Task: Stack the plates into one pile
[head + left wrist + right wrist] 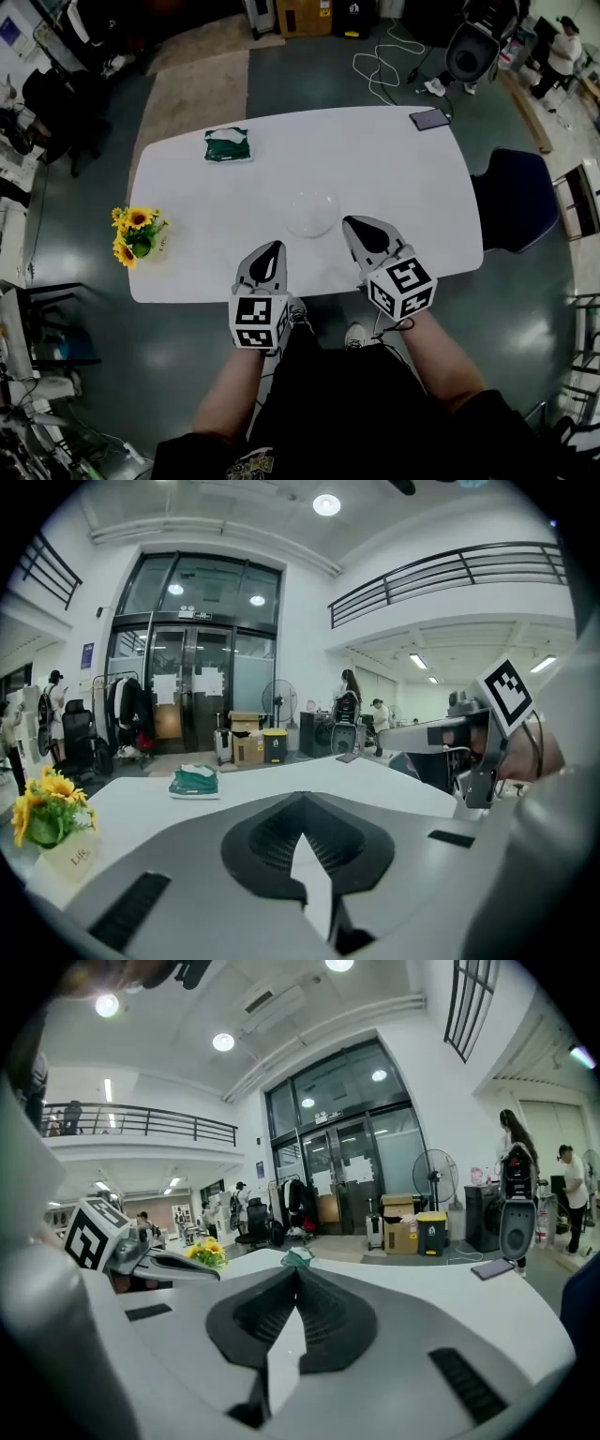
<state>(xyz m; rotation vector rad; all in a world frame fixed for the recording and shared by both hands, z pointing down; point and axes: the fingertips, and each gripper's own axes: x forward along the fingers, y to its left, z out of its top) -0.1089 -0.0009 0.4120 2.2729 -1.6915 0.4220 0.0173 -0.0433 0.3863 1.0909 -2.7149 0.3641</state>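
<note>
Plates [311, 213] on white table [394, 173]

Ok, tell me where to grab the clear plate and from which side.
Grip the clear plate by its near rim, coming in low from the table's front edge with the right hand-held gripper, nearest it. It lies flat and shallow, so probably only the rim offers a pinch. Jaws are shut: open them first.

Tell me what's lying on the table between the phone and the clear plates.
Nothing: in the head view, only bare white table separates the phone from the clear plates.
</note>
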